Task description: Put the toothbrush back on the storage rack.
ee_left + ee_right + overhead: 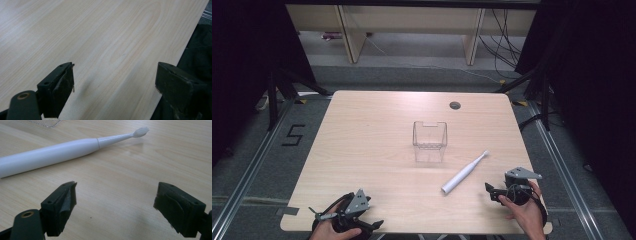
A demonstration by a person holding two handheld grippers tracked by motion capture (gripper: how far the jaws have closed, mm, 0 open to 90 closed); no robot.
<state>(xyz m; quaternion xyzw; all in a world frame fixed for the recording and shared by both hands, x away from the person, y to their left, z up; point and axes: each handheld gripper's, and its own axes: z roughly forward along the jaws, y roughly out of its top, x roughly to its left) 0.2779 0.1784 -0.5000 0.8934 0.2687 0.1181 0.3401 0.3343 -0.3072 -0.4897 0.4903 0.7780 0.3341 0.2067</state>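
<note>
Right gripper (492,192): jaws spread wide, nothing between them, held by a hand (526,212) low over the table's (362,150) near right corner, pointing left toward the toothbrush. White electric toothbrush (464,172): lying flat on the table, just beyond the right gripper, apart from it, brush head aimed away to the far right; no brand legible. Clear plastic container (430,141): upright at table centre, near the brush head, not touching. Left gripper (319,216): jaws wide, empty, at the near left edge, grasped from below. Floor marking "5" (293,135): left of the table.
</note>
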